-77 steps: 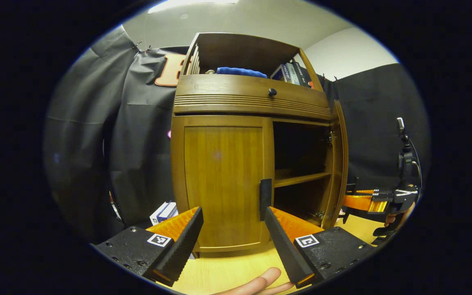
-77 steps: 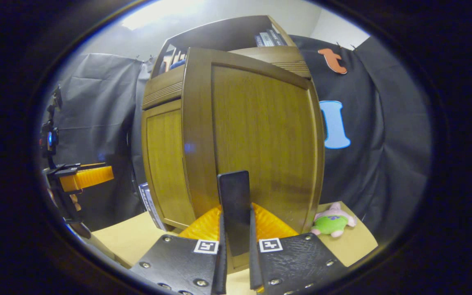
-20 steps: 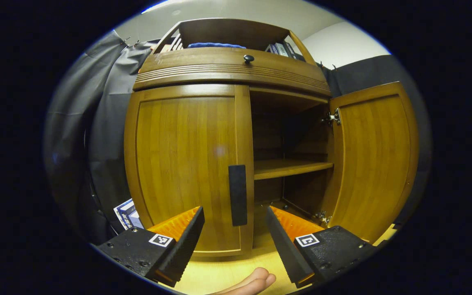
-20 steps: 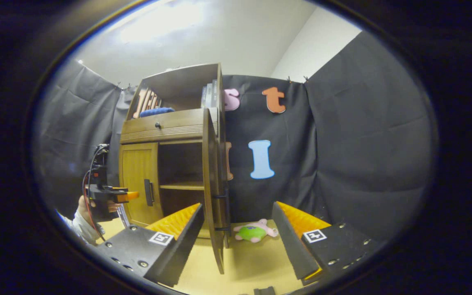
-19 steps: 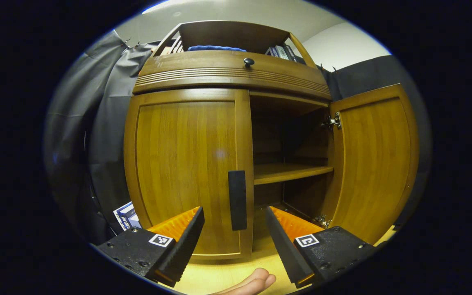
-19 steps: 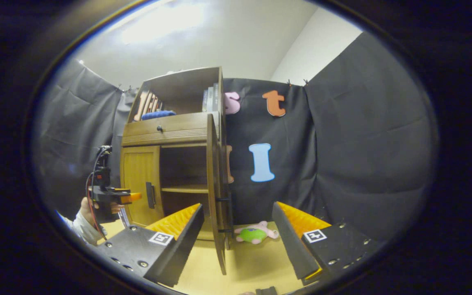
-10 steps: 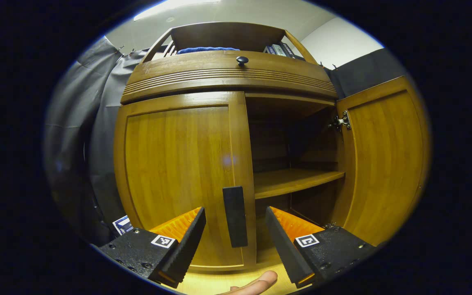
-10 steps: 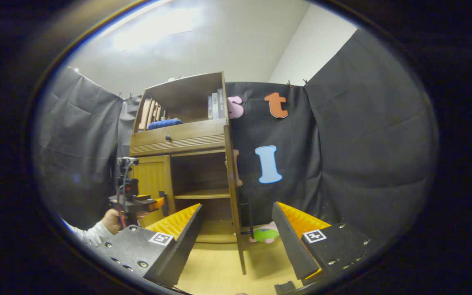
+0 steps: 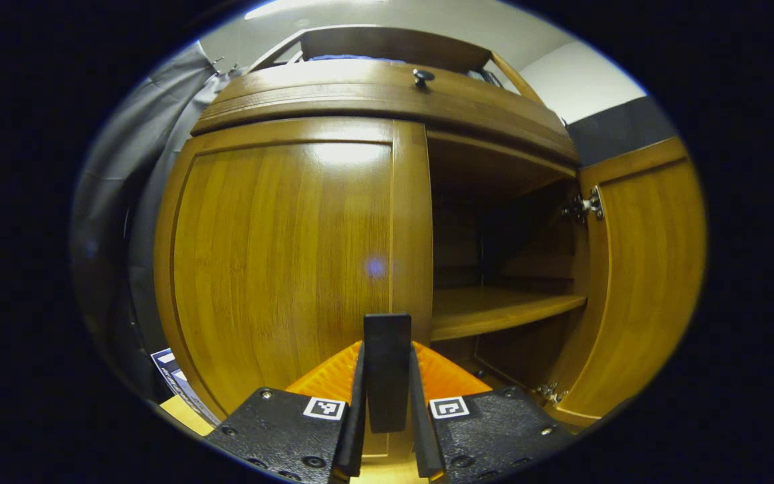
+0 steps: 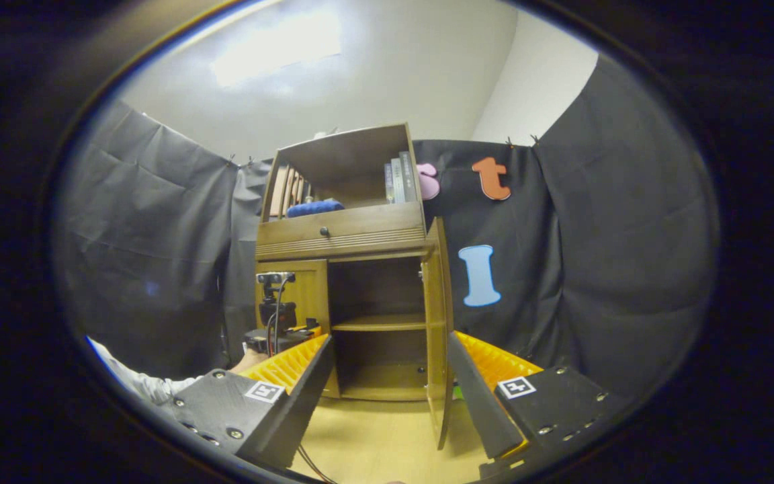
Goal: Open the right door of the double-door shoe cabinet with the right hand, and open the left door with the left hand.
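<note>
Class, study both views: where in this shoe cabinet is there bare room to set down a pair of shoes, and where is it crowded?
Free: the inner shelf and the cabinet bottom below it, behind the open right door. Crowded: the top shelf, with books and a blue cloth. The left gripper is clamped on the shut left door's handle.

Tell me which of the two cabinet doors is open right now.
The right door is swung wide, baring the shelf. The left door is shut, the left gripper clamped on its handle.
</note>
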Demonstrator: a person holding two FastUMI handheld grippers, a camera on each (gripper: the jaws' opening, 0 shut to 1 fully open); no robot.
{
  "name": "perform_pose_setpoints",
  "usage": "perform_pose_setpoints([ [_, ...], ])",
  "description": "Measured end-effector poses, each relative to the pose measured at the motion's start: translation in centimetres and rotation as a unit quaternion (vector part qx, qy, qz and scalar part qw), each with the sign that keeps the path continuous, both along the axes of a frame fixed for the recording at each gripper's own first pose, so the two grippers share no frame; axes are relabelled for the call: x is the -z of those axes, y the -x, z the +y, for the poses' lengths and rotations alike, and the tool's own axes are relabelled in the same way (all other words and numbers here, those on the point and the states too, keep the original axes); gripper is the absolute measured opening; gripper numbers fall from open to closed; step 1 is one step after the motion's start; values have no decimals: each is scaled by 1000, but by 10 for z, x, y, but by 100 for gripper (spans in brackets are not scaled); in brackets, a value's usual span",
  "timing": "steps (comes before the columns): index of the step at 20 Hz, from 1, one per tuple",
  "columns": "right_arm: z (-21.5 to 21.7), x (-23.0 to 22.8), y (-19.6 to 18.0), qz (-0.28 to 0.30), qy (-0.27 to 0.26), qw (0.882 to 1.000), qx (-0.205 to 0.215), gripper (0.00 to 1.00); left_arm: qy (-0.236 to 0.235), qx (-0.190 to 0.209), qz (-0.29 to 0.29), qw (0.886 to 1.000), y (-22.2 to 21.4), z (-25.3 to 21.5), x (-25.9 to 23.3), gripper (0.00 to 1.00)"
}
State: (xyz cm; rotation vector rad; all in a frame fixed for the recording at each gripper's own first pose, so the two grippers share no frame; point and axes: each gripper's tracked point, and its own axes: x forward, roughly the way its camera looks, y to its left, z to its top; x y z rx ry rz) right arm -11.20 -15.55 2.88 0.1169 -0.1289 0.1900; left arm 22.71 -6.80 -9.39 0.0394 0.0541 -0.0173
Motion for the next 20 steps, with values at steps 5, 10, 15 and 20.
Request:
perform_pose_setpoints([
  [5, 9, -11, 5, -7, 8, 1000, 1, 99, -10, 17, 23, 1000, 11, -3, -2, 32],
  [10, 6, -10, 10, 0, 4, 1000, 10, 96, -12, 44, 37, 998, 41, -2, -3, 31],
  [15, 7, -1, 13, 14, 3, 1000, 18, 99, 6, 75, 47, 996, 75, 2, -8, 32],
  [20, 31, -4, 15, 6, -3, 1000, -8, 99, 19, 106, 53, 993, 107, 10, -14, 31],
])
